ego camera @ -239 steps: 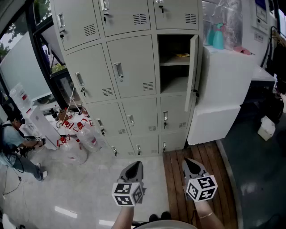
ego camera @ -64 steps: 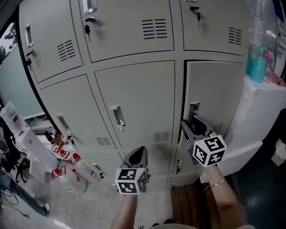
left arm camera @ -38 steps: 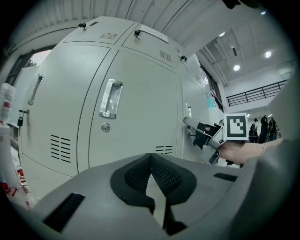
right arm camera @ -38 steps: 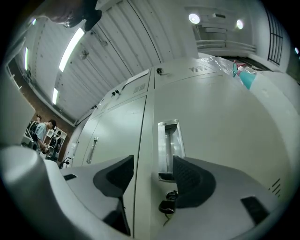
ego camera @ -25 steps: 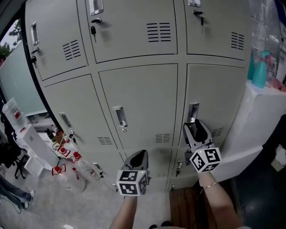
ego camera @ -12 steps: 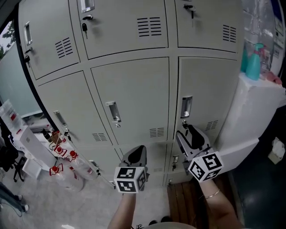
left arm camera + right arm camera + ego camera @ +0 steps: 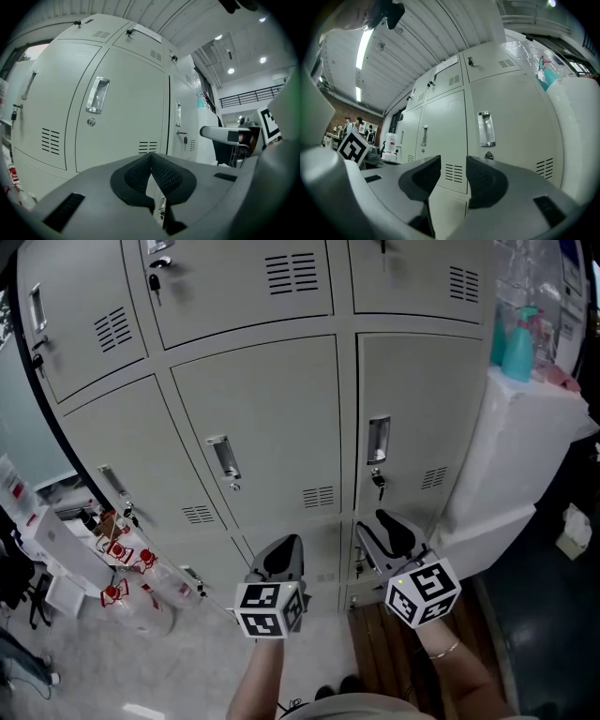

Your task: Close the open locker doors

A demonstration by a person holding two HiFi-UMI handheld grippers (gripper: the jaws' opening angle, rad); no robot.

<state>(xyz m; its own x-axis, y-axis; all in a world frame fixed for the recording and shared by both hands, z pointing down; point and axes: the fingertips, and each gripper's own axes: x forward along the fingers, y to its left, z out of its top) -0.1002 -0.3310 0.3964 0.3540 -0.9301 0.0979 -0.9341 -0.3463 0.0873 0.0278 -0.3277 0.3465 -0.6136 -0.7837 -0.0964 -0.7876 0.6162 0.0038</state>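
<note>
Left claw (image 7: 284, 549) pinched together, holds nothing. Right claw (image 7: 377, 529) part open, just been closing, nothing between. Locker door (image 7: 412, 418) flat, closed.

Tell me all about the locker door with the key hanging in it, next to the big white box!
The door is pale grey painted metal, tall and flat. Near its left edge sits a shiny recessed handle, with a lock and a dark hanging key under it. Slotted vents are low on its right. It is shut, flush with its neighbours. Nothing touches it.
</note>
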